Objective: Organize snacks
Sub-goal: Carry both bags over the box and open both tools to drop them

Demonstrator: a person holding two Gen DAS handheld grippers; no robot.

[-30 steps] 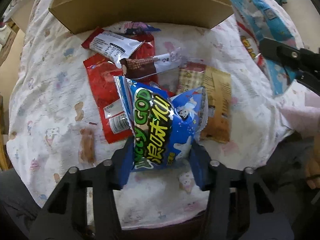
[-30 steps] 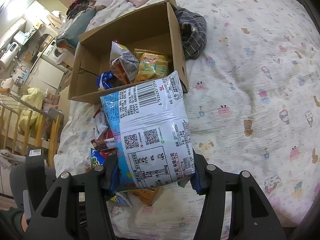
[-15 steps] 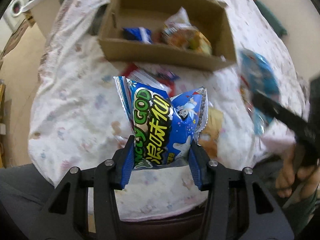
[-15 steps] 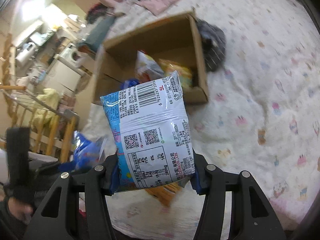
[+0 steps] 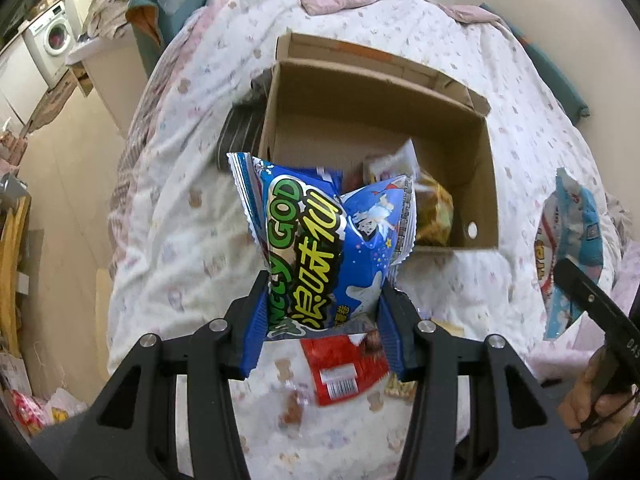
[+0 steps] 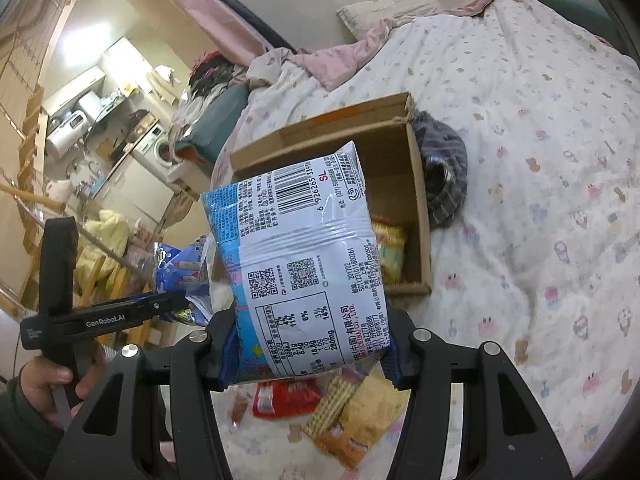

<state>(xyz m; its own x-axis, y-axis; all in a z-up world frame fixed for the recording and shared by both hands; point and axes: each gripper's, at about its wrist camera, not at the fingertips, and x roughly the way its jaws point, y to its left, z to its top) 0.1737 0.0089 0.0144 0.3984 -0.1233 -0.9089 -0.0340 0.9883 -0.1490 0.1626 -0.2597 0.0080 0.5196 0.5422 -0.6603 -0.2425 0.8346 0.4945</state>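
Observation:
My left gripper is shut on a dark blue snack bag with green lettering, held up in the air in front of the open cardboard box on the bed. My right gripper is shut on a light blue and white snack bag, barcode side toward the camera, also lifted near the box. Several snack packs lie inside the box. The light blue bag also shows at the right of the left wrist view. In the right wrist view the left gripper holds the dark blue bag.
A red pack and yellow cracker packs lie on the patterned bedsheet below the grippers. A dark striped cloth lies beside the box. The bed's edge drops to the floor on the left, with a washing machine beyond.
Both grippers have risen with their bags and tilted up toward the box. The box's inside now shows in the left wrist view, and the loose packs on the sheet have dropped below.

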